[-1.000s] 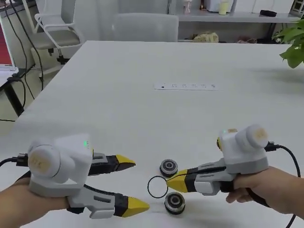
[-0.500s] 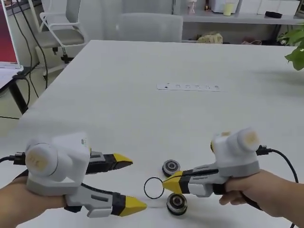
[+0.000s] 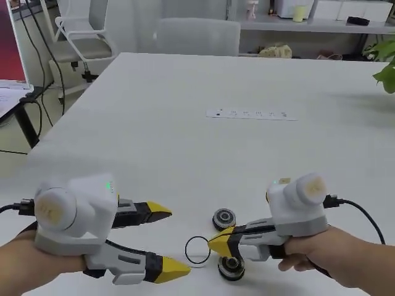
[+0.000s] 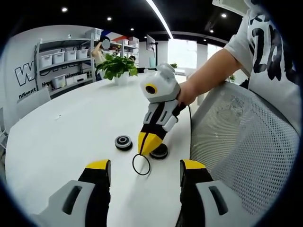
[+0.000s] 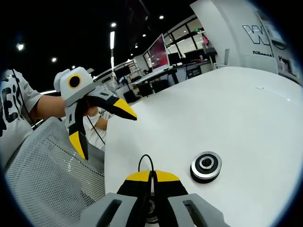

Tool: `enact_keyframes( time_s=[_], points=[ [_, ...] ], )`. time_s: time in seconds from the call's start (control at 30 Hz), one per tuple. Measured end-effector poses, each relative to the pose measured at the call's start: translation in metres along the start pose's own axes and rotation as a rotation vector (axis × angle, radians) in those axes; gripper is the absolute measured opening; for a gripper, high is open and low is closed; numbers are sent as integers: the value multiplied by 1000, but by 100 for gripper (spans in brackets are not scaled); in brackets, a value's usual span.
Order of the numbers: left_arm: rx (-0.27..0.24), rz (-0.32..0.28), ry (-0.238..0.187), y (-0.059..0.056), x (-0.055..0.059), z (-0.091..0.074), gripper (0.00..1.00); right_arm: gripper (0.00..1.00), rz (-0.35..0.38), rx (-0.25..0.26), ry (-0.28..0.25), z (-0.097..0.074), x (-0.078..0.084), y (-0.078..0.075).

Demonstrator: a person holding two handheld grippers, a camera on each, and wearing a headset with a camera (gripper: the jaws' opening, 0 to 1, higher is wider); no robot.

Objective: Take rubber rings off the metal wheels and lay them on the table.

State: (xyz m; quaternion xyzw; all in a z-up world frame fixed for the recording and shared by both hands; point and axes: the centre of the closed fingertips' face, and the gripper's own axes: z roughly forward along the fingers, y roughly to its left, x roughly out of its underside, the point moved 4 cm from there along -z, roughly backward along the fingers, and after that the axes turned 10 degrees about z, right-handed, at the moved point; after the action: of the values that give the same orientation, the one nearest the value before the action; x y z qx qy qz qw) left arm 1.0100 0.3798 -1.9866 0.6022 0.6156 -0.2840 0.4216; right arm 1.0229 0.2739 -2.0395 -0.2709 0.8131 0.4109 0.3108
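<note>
Jaws of the right gripper (image 3: 217, 242) are closed, pinching the rubber ring (image 3: 197, 250) at its 3 o'clock edge. The ring hangs low over the table (image 3: 185, 142), probably so it lands flat. One metal wheel (image 3: 224, 218) lies at 12 o'clock of the tips, and a second wheel (image 3: 231, 267) at 5 o'clock. At 9 o'clock the left gripper (image 3: 168, 239) is spread wide and empty, likely standing clear.

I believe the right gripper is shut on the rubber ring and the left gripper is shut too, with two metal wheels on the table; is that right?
Not quite: the left gripper is open, its jaws standing well apart in the head view. The right gripper is indeed shut on the rubber ring, and two metal wheels lie on the table.
</note>
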Motion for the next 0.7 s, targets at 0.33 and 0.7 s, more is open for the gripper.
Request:
enact_keyframes(
  time_s=[0.33, 0.7],
  points=[
    [3, 3, 4, 0, -2, 2, 56, 9, -18, 31, -11, -4, -1, -4],
    [8, 6, 9, -1, -3, 3, 56, 11, -18, 19, -15, -14, -1, 0]
  ],
)
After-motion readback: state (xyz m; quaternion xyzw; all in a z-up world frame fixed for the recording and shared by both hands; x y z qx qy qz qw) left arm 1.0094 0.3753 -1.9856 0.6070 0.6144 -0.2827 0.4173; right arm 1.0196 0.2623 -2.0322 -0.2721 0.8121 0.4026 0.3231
